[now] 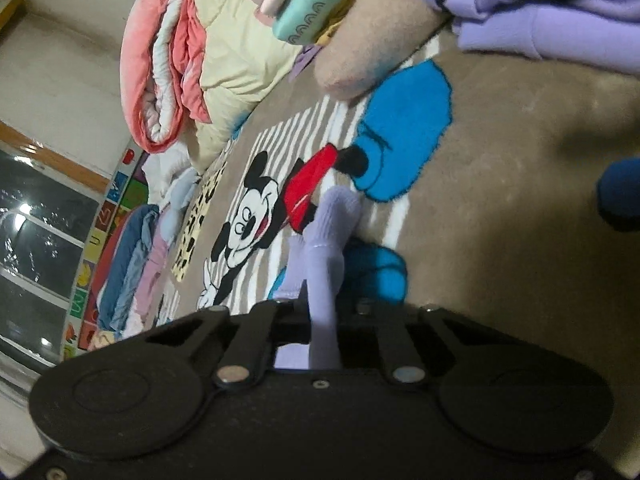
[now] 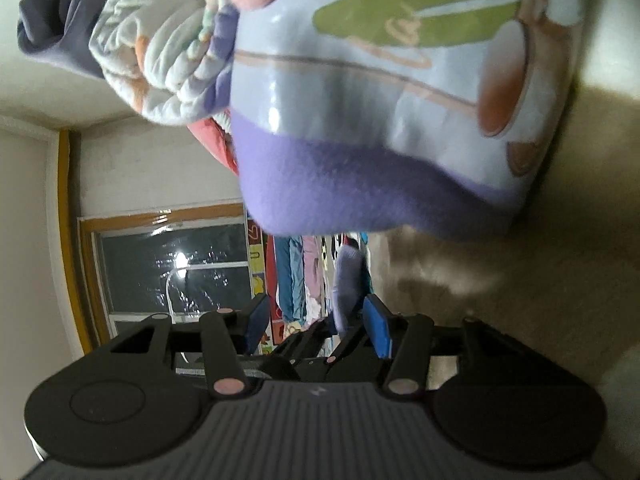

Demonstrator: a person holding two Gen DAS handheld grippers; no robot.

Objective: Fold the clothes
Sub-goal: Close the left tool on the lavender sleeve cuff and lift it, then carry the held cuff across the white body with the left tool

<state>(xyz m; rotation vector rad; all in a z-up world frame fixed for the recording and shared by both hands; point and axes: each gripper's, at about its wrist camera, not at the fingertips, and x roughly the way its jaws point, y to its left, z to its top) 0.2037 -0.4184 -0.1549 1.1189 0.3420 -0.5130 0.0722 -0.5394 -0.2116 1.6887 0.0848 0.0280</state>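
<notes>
Clamped between the jaws of the left gripper (image 1: 320,312) is a lilac sock (image 1: 326,240), its cuff end pinched and its toe reaching out over the cartoon-mouse rug (image 1: 248,216), with a folded lilac garment (image 1: 560,20) far right. It looks light, limp and stretchy, likely to droop, so the cuff hem seems the sound place to hold. Jaws of the right gripper (image 2: 316,326) stand apart around nothing, the sock (image 2: 348,280) just beyond its blue pads (image 2: 378,330).

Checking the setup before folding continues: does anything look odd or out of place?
Nothing damaged or spilled. The left gripper is shut on a lilac sock over the cartoon rug.
</notes>
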